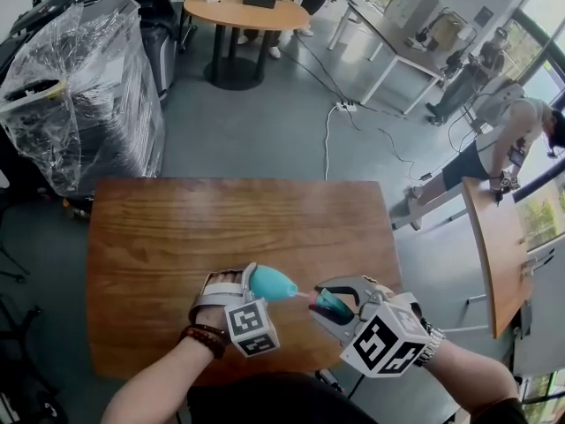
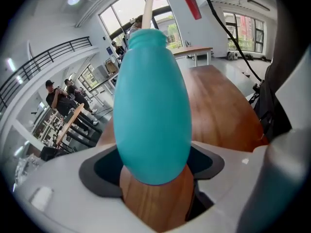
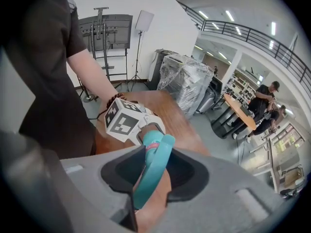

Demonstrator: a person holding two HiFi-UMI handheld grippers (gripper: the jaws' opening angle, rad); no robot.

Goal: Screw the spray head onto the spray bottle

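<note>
Left fingers [image 2: 58,178] clamp bottle [image 1: 272,283] base | right fingers [image 3: 233,188] pinch spray head [image 3: 153,164] | tube [image 2: 147,8] meets neck beyond left fingers | seating and screwing seemingly still to do

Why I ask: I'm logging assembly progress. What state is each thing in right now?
spray bottle: uncapped, held above the table, neck toward the spray head.
spray head: not screwed on, short of the neck.
dip tube: reaching into the neck.
left gripper: shut on the spray bottle's base.
right gripper: shut on the spray head.
</note>
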